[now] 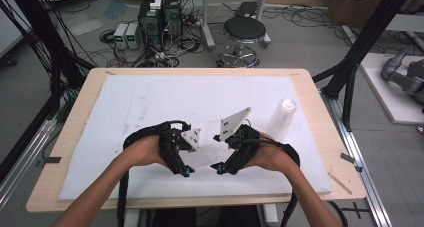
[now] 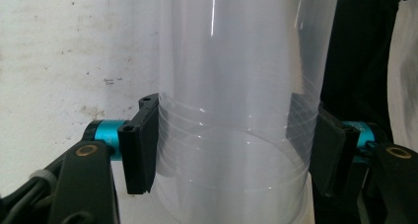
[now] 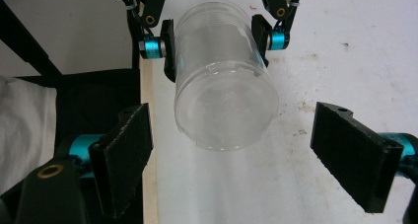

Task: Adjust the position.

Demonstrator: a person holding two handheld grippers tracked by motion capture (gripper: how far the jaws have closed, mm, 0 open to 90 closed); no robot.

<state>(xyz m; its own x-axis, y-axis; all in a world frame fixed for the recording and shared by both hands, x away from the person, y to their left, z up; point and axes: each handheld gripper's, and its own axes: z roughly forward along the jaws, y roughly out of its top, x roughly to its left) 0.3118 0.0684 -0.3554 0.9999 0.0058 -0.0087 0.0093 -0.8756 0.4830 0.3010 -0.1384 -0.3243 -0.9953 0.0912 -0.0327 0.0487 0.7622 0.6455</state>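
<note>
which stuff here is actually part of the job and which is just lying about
In the job:
- clear plastic cup, clamped in the left gripper
- right gripper, jaws open, facing the cup's base
- stack of clear cups standing on the white board

Just lying about:
- black stool
- computer towers and floor cables

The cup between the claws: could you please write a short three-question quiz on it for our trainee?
1. True or false: the left claw is shut on the cup.
2. The right claw is: A shut on the cup; B open, clear of the cup; C shut on nothing.
3. Which end of the cup faces the right claw?
Key: 1 true; 2 B; 3 its closed base.
</note>
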